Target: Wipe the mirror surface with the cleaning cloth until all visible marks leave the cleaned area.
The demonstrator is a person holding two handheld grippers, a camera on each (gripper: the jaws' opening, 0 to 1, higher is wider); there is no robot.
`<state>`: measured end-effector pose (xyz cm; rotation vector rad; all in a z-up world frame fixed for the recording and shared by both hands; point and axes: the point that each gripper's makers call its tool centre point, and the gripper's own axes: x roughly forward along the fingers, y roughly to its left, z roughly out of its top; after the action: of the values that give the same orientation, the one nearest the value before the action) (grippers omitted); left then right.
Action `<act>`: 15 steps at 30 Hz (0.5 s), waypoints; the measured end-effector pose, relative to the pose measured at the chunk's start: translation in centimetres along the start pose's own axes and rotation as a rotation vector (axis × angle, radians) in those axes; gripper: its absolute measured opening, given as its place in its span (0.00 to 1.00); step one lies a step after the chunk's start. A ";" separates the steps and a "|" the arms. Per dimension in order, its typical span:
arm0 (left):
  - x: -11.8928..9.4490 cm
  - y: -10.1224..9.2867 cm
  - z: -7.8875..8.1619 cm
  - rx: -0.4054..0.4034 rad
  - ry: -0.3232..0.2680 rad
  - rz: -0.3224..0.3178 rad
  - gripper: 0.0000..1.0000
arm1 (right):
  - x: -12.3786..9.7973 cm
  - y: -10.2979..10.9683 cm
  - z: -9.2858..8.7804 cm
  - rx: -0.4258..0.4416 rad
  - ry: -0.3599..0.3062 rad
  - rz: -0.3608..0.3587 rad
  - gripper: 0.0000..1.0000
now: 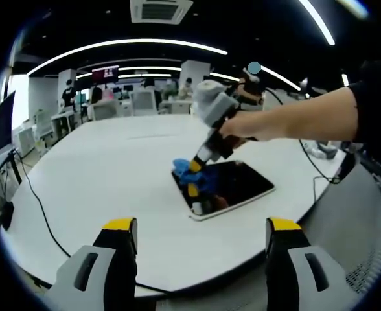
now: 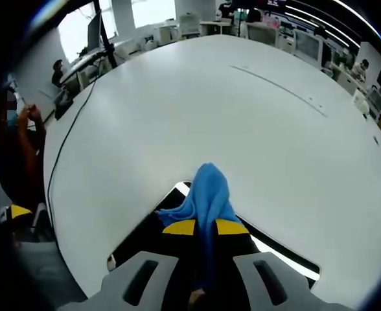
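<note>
A: On the table, we've got the right gripper with jaws clamped on the blue cloth, pressed onto the mirror's near-left corner.

B: Yep, the mirror's long side runs away to the right. Our left gripper hangs back, jaws wide apart, holding nothing.

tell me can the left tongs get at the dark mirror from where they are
Probably yes. The left tongs hang open over bare white table with nothing between them and the dark rectangular mirror; only its far end is taken by the right tongs pressing the blue cloth.
</note>
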<state>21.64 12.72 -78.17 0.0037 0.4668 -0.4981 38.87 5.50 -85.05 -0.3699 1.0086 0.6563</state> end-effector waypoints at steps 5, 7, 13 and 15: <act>0.0 0.0 0.0 0.000 0.000 0.001 0.81 | 0.1 0.3 0.2 0.001 -0.001 0.007 0.04; 0.0 0.1 0.0 -0.001 0.000 0.003 0.81 | 0.2 0.5 0.3 -0.002 -0.002 0.011 0.04; 0.0 0.1 0.0 -0.002 0.000 0.001 0.80 | 0.4 1.1 0.6 -0.007 -0.005 0.021 0.04; 0.0 0.0 0.0 -0.003 0.000 0.000 0.80 | 0.4 1.2 0.7 -0.005 -0.009 0.025 0.04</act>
<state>21.69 12.73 -78.19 0.0013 0.4678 -0.4975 38.68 6.98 -85.04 -0.3590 1.0042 0.6828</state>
